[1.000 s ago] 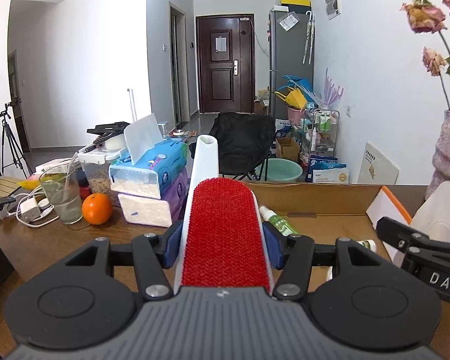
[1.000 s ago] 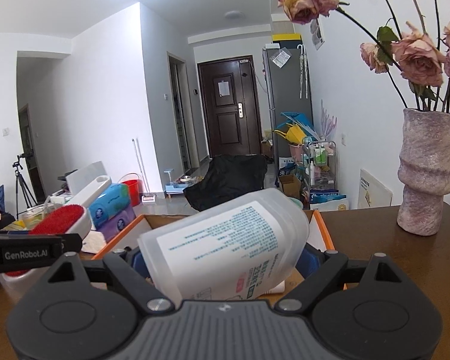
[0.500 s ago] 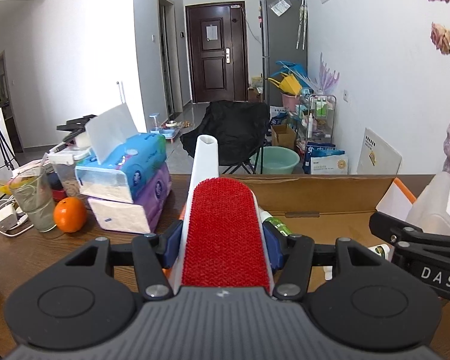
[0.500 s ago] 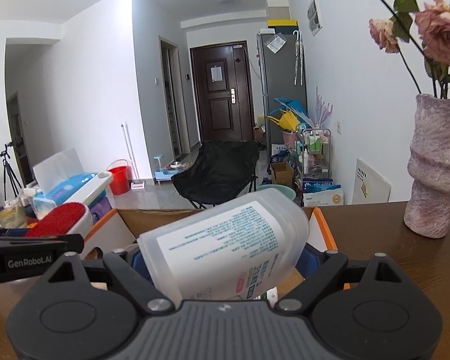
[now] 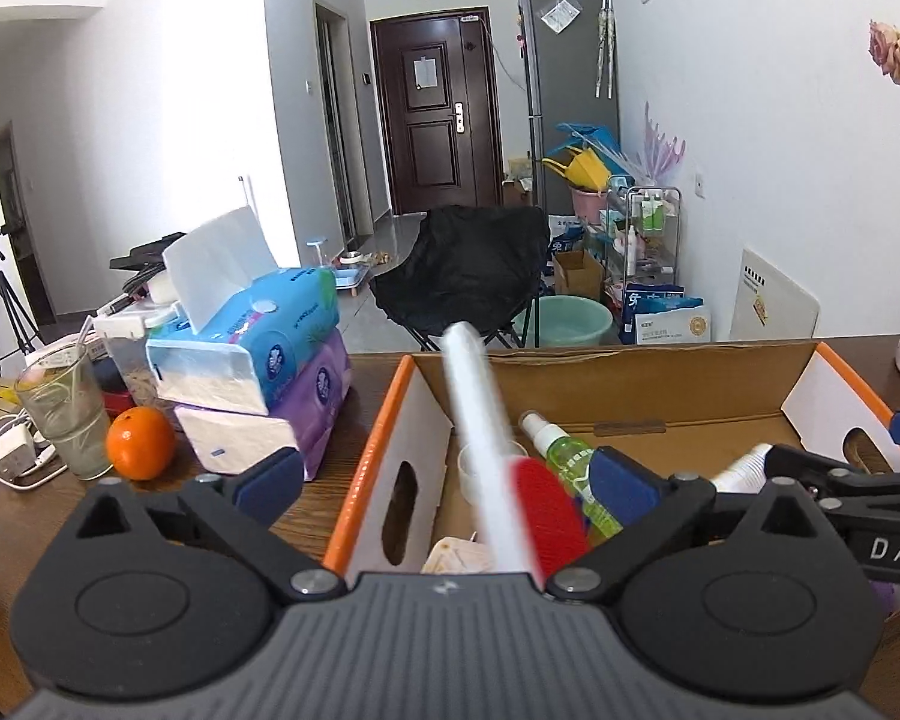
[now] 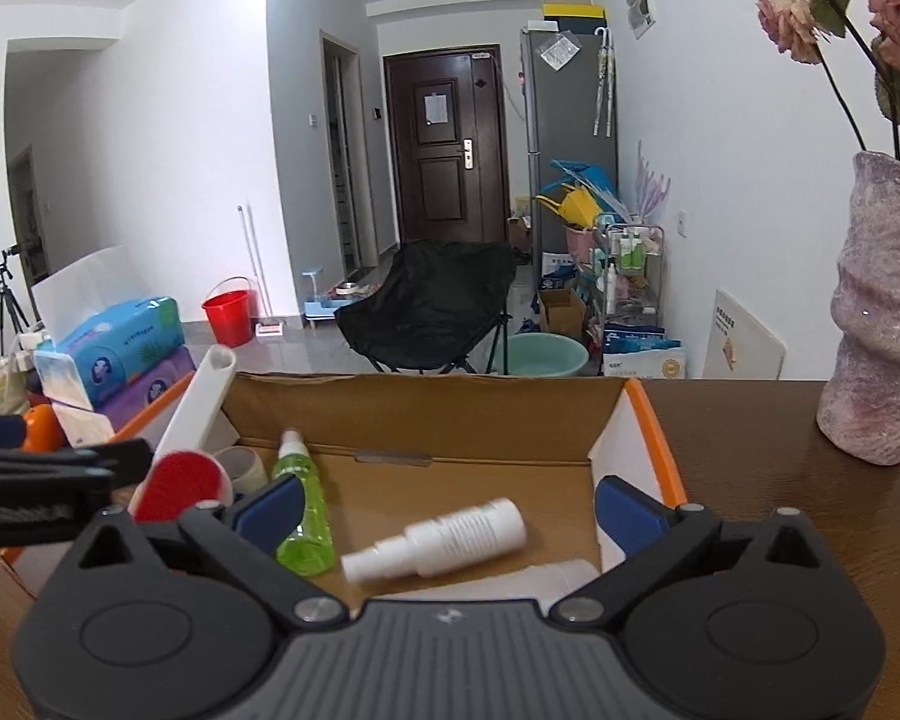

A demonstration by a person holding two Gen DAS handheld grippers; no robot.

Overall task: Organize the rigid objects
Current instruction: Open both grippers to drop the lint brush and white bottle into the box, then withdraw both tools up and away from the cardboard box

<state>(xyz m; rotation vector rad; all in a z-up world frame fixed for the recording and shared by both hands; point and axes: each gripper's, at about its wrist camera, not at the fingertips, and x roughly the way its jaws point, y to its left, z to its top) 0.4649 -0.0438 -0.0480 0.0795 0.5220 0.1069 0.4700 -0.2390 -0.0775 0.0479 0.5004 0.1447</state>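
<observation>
Hovering over the open cardboard box (image 6: pixel 426 414) on the brown desk (image 6: pixel 768 480), both grippers stand with their jaws spread wide and nothing between them. Ahead of the left gripper (image 5: pixel 444 480), the lint brush (image 5: pixel 510 480) appears motion-blurred, its white handle pointing up and away and its red pad low by the box's left wall; whether it touches the box floor cannot be told. Beside it lies a green spray bottle (image 6: pixel 303 504). Past the right gripper (image 6: pixel 447 507), a white spray bottle (image 6: pixel 444 537) lies on its side on the box floor, with a pale translucent bottle (image 6: pixel 540 579) just below it, partly hidden by the gripper body. Left of the box sit stacked tissue packs (image 5: pixel 258 372), an orange (image 5: pixel 140 443) and a glass (image 5: pixel 63 414); a pink vase (image 6: pixel 882 312) stands to the right.
</observation>
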